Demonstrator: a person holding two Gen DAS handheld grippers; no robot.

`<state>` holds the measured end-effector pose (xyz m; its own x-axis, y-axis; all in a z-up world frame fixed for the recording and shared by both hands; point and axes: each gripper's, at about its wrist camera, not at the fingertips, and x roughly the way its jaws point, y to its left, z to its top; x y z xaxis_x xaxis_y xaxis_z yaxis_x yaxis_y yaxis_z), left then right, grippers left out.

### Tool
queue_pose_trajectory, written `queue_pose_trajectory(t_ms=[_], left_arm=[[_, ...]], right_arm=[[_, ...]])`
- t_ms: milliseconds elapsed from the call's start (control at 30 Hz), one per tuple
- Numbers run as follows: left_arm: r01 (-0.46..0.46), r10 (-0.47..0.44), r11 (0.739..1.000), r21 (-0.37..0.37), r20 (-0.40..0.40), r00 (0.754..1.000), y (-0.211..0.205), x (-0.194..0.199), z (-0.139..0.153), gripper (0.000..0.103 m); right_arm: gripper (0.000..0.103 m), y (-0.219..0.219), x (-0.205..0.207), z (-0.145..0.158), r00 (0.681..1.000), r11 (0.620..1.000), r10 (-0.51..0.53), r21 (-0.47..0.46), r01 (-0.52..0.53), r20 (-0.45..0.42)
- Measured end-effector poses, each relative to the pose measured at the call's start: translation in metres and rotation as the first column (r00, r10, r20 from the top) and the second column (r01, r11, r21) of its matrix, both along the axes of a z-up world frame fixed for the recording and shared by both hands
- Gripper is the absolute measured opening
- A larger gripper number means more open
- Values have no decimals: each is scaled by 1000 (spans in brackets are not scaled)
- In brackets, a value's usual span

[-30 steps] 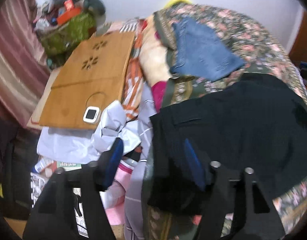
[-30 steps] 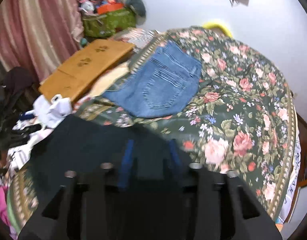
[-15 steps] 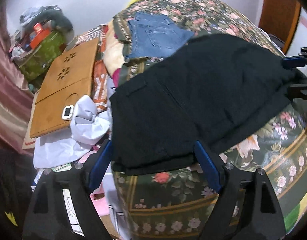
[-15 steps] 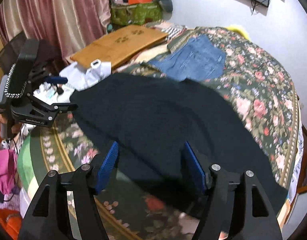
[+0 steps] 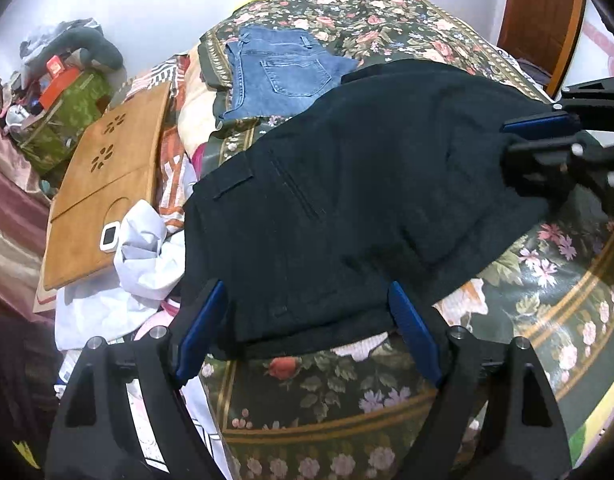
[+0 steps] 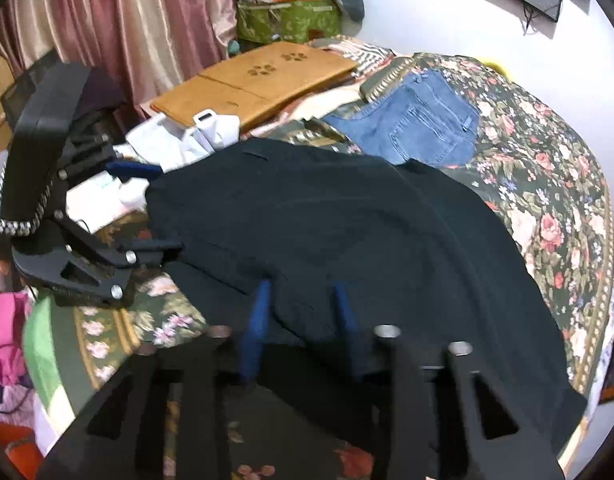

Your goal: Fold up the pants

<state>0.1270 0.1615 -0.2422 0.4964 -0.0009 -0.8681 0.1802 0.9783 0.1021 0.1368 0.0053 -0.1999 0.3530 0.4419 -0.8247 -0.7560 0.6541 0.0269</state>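
Black pants lie spread on the floral bedspread, waistband end toward the bed's near left edge; they also show in the right wrist view. My left gripper is open, its blue pads either side of the waistband edge, holding nothing. It also shows in the right wrist view. My right gripper is partly open with its pads over the pants' near edge, not closed on cloth. It also shows at the pants' right end in the left wrist view.
Folded blue jeans lie at the far side of the bed. A wooden lap desk with a small white device, white cloth and a green bag crowd the left. A door stands at the right.
My left gripper let go of the pants, opened wide and drew back. My right gripper opened, released the cloth, then narrowed again over the pants' edge. The pants now lie flat on the bed.
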Motion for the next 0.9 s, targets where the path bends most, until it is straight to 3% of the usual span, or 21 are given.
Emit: queue_pose_trajectory(t_ms=[67,267,333,400,467,633,767,900], left_arm=[[6,-6,1000,-1,6,1000,-1,-2,1,83],[0,-2,999,33,40,999,-3,0,0,82],[-30,26,998,59,62,998,-2,5,0,66],[-43,41,999,30,61,997,3,9,1,28],[-64,64,998,-2,76,995,10,10,4,15],[-72,74,997,-19,99,992,16,-2,12,9],[-64,66,996,-67,31,997,21,-14,0,9],[-57,57,996,-71,7,998,17,-25,-11,9]], right_arm=[[12,0,1,2,1000,1000,-12,22,12,-14],[7,-7,7,10,996,992,-59,112,66,-63],[7,-5,5,9,997,993,-48,103,55,-66],[6,-5,3,8,997,994,-36,96,43,-71],[6,-5,-2,8,997,995,-20,94,28,-78],[5,-5,-8,3,995,997,7,83,2,-102],[5,-9,-9,9,982,990,41,139,-15,-183],[5,-8,-11,25,987,988,51,154,-26,-155]])
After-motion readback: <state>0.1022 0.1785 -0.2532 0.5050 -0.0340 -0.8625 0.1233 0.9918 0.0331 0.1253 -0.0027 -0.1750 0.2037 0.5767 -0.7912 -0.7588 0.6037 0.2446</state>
